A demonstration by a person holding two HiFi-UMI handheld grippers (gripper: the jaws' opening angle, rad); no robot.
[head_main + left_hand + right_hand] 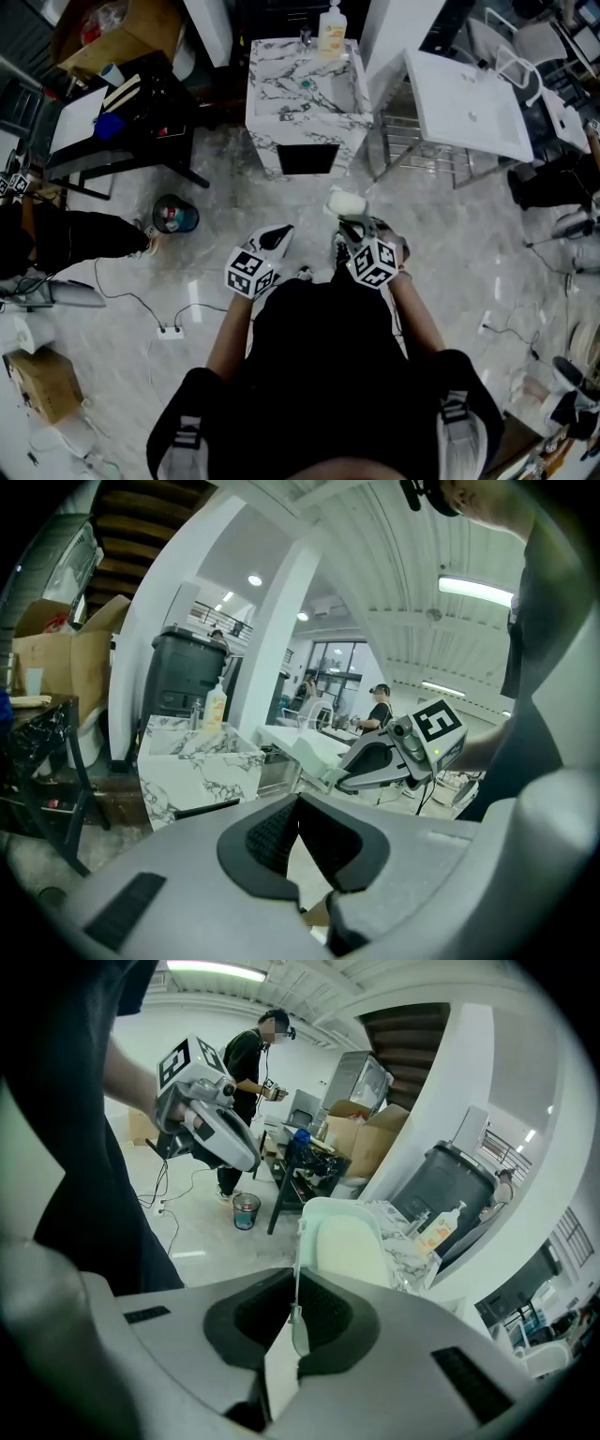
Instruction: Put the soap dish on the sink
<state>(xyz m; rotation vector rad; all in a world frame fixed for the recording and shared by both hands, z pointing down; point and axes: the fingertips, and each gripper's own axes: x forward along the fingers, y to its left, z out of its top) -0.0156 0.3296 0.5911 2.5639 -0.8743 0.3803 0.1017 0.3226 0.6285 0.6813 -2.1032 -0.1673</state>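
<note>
Got soap dish up in the air over the floor, just ahead of the person, well short of the marble sink. Clamped by one thin side wall in the jaws of the right gripper. Per right gripper view: long axis of soap dish running straight out from right gripper, far end pointing at the marble sink, hollow side turned up toward the camera. Inside it: one cream rounded block, soap or insert, cannot tell. Left gripper alongside, a little apart from the right gripper; pads of left gripper closed tip to tip, nothing between. Containers: marble sink basin with one small teal spot inside; one pump bottle standing on its back rim by the tap; one round can on the floor to the left, contents too small to tell; one open cardboard box top left with something red in it; one dark bin behind the marble sink. Count: one soap dish, two grippers, two sinks (marble one plus a plain white basin top on a metal frame to its right), one pump bottle, one can, one black table left of the marble sink.
</note>
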